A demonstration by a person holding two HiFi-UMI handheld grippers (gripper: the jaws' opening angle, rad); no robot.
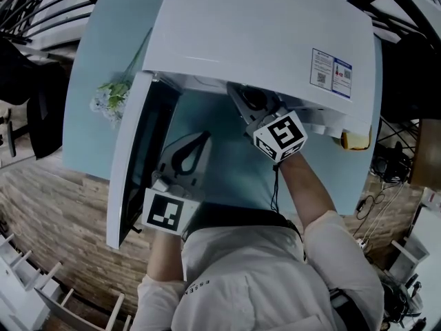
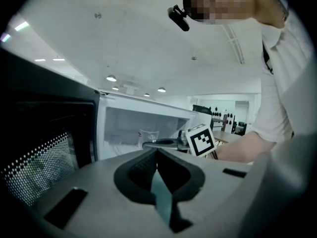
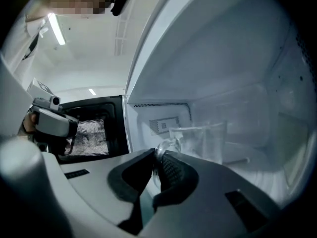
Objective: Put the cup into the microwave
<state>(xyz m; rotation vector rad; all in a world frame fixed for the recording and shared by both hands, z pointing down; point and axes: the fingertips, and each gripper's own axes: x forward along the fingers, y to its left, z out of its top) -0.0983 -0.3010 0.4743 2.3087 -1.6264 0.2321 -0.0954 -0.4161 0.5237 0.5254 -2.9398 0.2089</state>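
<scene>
A white microwave [image 1: 262, 33] stands on the light blue table [image 1: 103, 47] with its door [image 1: 134, 157] swung open to the left. My right gripper [image 1: 246, 96] reaches into the cavity and is shut on the handle of a clear glass cup [image 3: 203, 140]. The cup stands upright inside, near the cavity's back wall. From the left gripper view the cup [image 2: 148, 135] shows small inside the lit cavity, beside the right gripper's marker cube [image 2: 200, 139]. My left gripper [image 1: 196, 138] hangs in front of the opening, next to the door, shut with nothing between its jaws.
A bunch of pale flowers [image 1: 110, 98] lies on the table left of the microwave. A small yellow object [image 1: 355, 140] sits at the microwave's right front corner. The open door's mesh window [image 2: 34, 167] stands close on the left gripper's left. The table's front edge runs just under my arms.
</scene>
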